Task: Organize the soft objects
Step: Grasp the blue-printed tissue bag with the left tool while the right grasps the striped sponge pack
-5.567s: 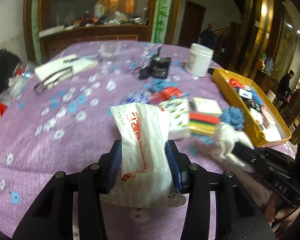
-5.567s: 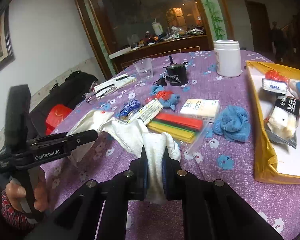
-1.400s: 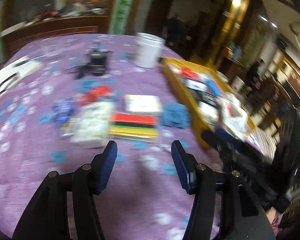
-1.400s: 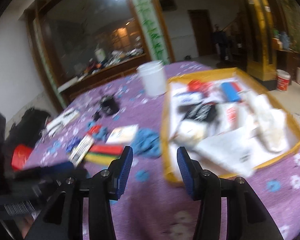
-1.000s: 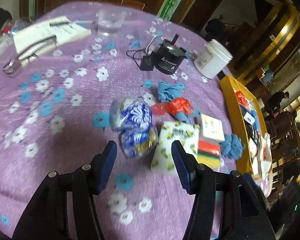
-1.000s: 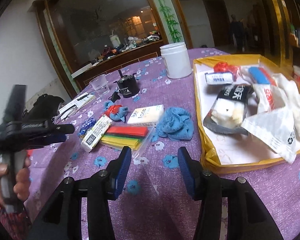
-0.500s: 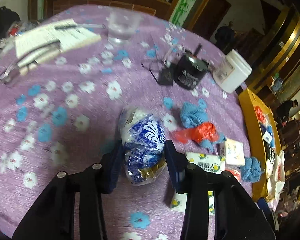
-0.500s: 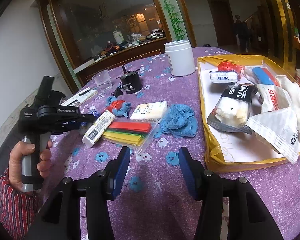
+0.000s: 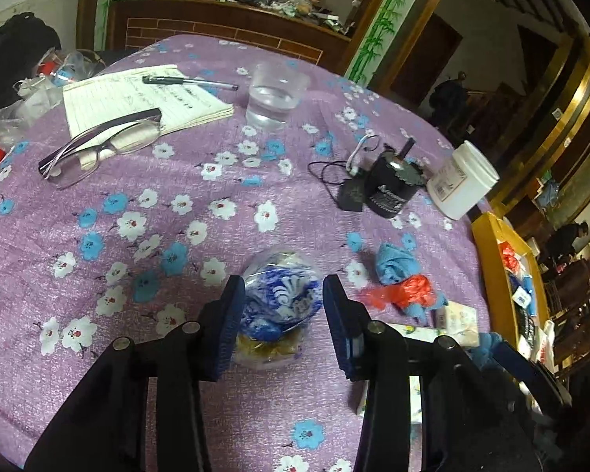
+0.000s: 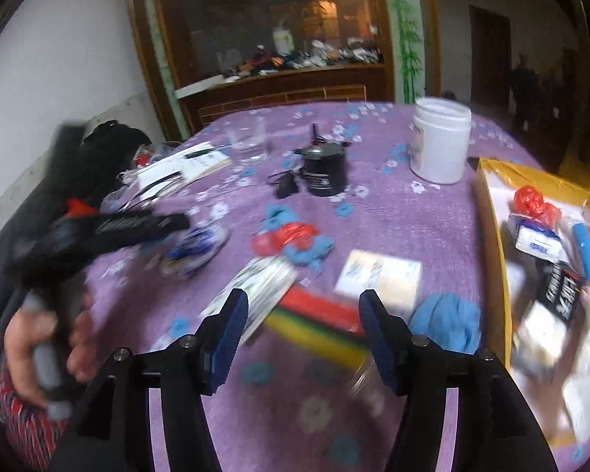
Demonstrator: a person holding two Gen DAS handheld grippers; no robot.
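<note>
Left tool point(image 9: 282, 314) squeezes crinkly blue pouch point(image 9: 281, 299) (rounded, glossy).

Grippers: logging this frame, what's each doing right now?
Left gripper: shut on the blue pouch.
Right gripper: opening, empty.

On the purple floral tablecloth point(image 9: 145, 181) we count one clear plastic cup of water point(image 9: 276, 95), one white lidded plastic jar point(image 9: 461, 185), one black cylindrical device with a cable point(image 9: 391, 193), one lined paper notepad point(image 9: 137, 99) carrying one black pen point(image 9: 189, 82), and one pair of dark-framed glasses point(image 9: 98, 147). We also count one blue-and-white patterned soft packet in clear wrap point(image 9: 282, 299), one blue cloth bundled with red plastic point(image 9: 403, 280), one separate blue knitted cloth point(image 10: 445, 323), one white tissue pack point(image 10: 378, 280), one red-green-yellow stack of flat sheets in a clear sleeve point(image 10: 321, 323) and one long white printed packet point(image 10: 256, 292). There is one yellow cardboard tray point(image 10: 488, 252), whose contents are too blurred to count, and we see two handheld grippers: the left gripper point(image 9: 282, 316) and the right gripper point(image 10: 303, 332).
</note>
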